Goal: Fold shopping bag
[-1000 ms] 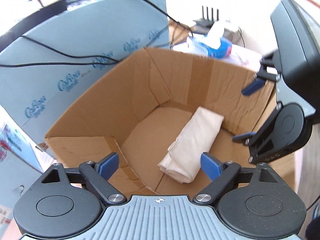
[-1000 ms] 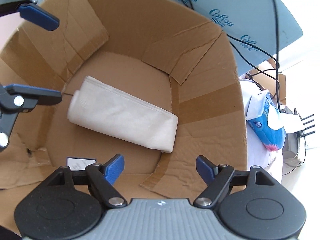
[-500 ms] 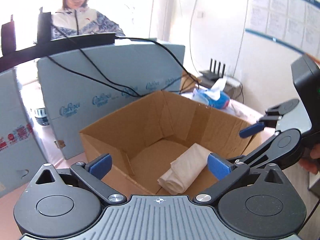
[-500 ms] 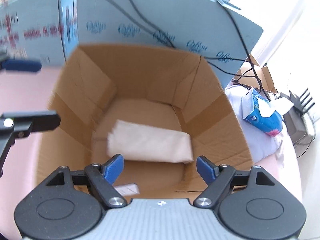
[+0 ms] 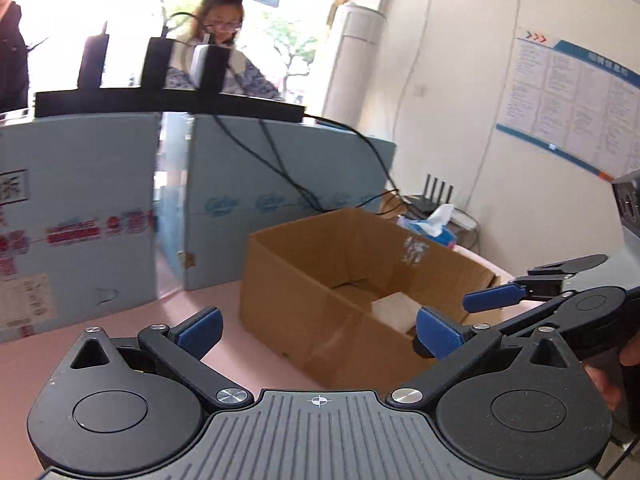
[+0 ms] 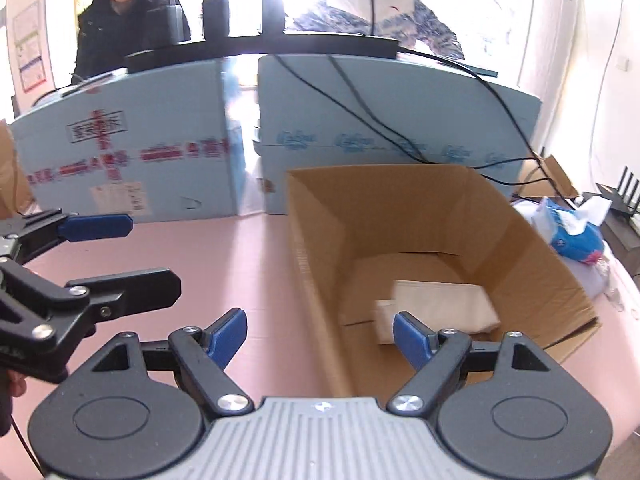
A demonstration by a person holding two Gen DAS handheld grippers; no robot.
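The folded white shopping bag [image 6: 440, 304] lies flat on the bottom of an open cardboard box [image 6: 532, 240]. In the left wrist view only a corner of the bag [image 5: 396, 309] shows over the wall of the box [image 5: 304, 312]. My left gripper [image 5: 318, 330] is open and empty, above the pink table in front of the box. My right gripper [image 6: 320, 336] is open and empty, over the box's near left wall. The right gripper also shows at the right of the left wrist view [image 5: 520, 284], and the left gripper at the left of the right wrist view [image 6: 116, 252].
The box stands on a pink table [image 6: 224, 264]. Blue foam boards [image 6: 160, 152] with black cables [image 6: 360, 100] stand behind it. A blue tissue pack [image 6: 576, 232] and a router [image 6: 624, 204] lie to the right. Two people [image 6: 380, 4] stand behind the boards.
Both grippers have lifted up and drawn back out of the box, and now look at it from outside, level. The bag stays in the box. Both grippers stay open.
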